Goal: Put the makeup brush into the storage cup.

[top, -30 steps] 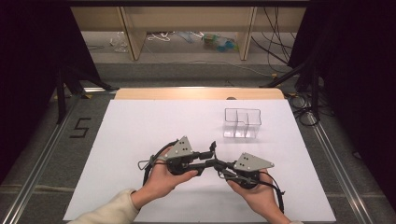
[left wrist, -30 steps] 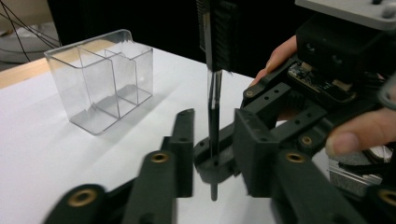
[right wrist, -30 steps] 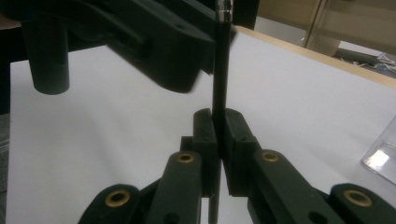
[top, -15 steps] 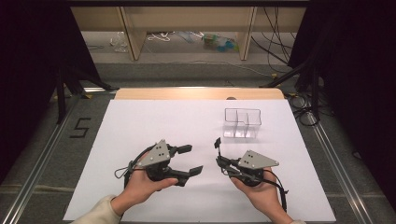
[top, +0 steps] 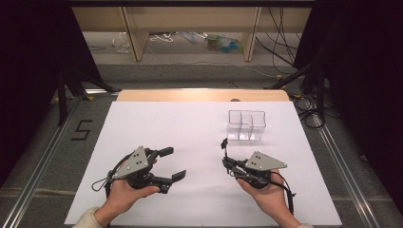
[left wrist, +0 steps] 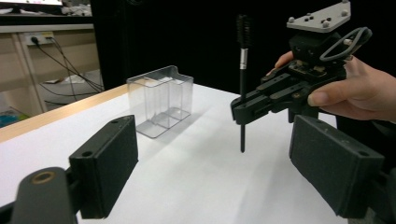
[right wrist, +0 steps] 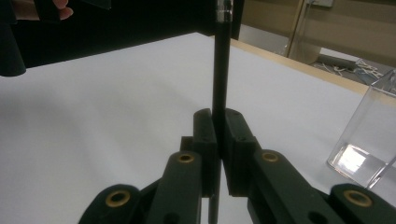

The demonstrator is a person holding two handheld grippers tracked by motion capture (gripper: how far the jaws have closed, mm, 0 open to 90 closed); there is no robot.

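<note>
— On the white sheet covering the table, what does each hand have?

— Toward the near edge, the left gripper sits in the person's left hand with its jaws spread wide and nothing between them. In the left gripper view the two black pads stand far apart.

— And the other side?

— The right gripper is clamped on a thin black brush. In the right gripper view the jaws press together around the stick, which rises upright from between them. The right hand holds that gripper from below.

— How does the brush look from the left gripper view?

— It stands upright, with a bristly dark head at the top, a short silver band below it, and a black handle running down through the jaws. Its lower tip hangs close to the sheet; whether it touches cannot be told.

— Anything else on the table?

— A clear plastic box with divided compartments stands farther back on the right, well apart from both grippers. A strip of wooden tabletop shows beyond the sheet.
</note>
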